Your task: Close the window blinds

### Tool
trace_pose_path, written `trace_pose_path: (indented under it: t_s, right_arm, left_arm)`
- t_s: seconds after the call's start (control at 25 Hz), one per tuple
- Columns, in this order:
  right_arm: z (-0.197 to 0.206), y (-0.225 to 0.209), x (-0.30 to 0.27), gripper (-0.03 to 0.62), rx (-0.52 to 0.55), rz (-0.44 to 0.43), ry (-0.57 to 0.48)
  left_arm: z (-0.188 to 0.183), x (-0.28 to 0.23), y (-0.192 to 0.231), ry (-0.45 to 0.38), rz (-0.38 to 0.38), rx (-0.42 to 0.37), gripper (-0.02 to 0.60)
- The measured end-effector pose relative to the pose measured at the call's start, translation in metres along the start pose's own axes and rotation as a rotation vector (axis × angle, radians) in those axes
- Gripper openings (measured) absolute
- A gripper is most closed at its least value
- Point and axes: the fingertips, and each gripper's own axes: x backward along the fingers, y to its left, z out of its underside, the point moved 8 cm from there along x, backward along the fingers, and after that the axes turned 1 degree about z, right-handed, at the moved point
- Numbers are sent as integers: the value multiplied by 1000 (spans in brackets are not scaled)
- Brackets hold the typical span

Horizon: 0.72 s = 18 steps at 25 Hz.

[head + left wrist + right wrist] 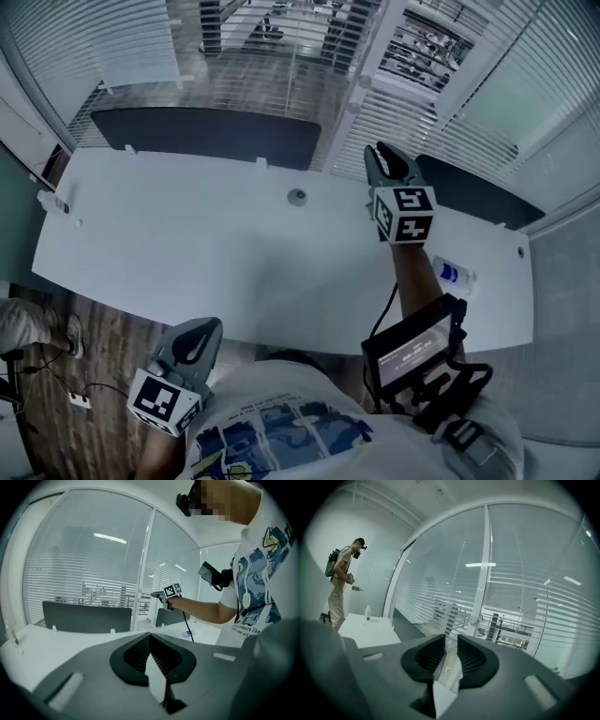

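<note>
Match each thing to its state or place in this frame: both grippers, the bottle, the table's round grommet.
1 left gripper
2 right gripper
3 bottle
4 grommet

A jaws slightly apart, empty, held up near the blinds
B on the table, toward its right end
C jaws together, low at the table's near edge
D in the table's middle

Pairs: 1-C, 2-A, 3-B, 4-D
</note>
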Motion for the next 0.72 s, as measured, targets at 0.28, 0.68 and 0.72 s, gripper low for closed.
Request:
trace_pose_path:
  t_s: [0.28, 0.68, 0.72]
  right_arm:
    - [-10, -24, -76, 85, -46, 66, -36]
    - [-24, -51, -144, 141, -158, 176, -47]
    - [-23, -51, -148, 141, -169, 184, -46]
  left_arm:
    - [12, 14, 13, 17, -123, 35, 3]
    - [21, 31, 21, 23, -253, 82, 3]
    - [23, 31, 21, 25, -259, 83, 3]
